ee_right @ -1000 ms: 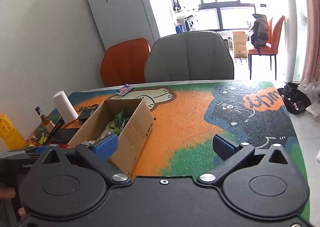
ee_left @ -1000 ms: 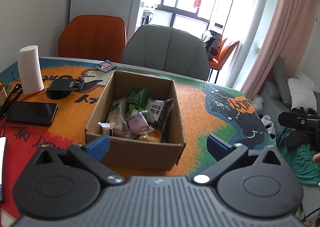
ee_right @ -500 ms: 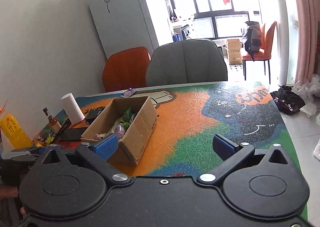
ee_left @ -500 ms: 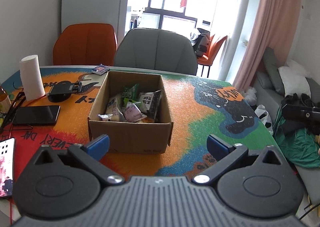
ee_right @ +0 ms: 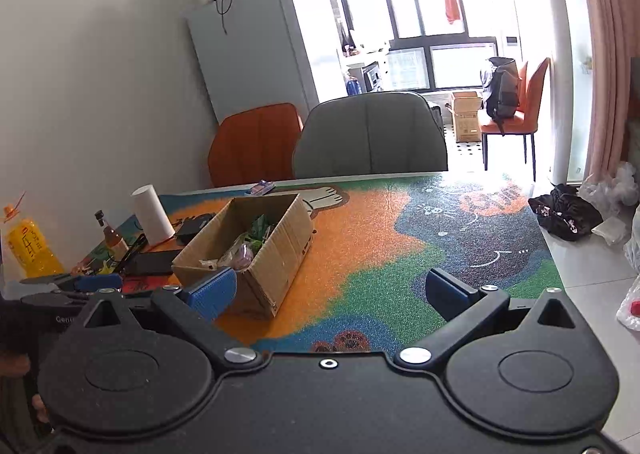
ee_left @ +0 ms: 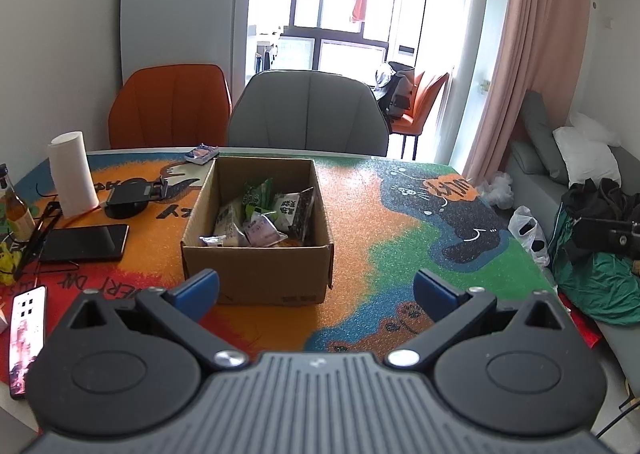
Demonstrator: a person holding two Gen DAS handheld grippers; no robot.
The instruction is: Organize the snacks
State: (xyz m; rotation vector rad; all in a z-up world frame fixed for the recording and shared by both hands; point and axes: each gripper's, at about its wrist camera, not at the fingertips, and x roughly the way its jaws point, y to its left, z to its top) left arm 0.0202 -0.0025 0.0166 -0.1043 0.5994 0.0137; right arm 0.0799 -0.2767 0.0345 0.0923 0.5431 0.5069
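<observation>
An open cardboard box (ee_left: 256,274) stands on the colourful table mat and holds several snack packets (ee_left: 266,216). It also shows in the right wrist view (ee_right: 276,254), with the snack packets (ee_right: 250,242) inside. My left gripper (ee_left: 316,292) is open and empty, held back from the box's near wall. My right gripper (ee_right: 332,294) is open and empty, to the right of the box near the table's front edge. The left gripper's fingers (ee_right: 96,282) show at the left of the right wrist view. A small blue packet (ee_left: 203,154) lies on the table behind the box.
Left of the box are a paper roll (ee_left: 72,174), a black stand (ee_left: 132,196), a dark phone (ee_left: 86,242), a bottle (ee_left: 14,202) and a lit phone (ee_left: 26,334). A grey chair (ee_left: 308,114) and an orange chair (ee_left: 172,106) stand behind the table. A sofa (ee_left: 560,158) is right.
Both grippers have pulled back and up from the box, so it looks smaller and farther. Both stay open and empty. The box and snacks have not moved.
</observation>
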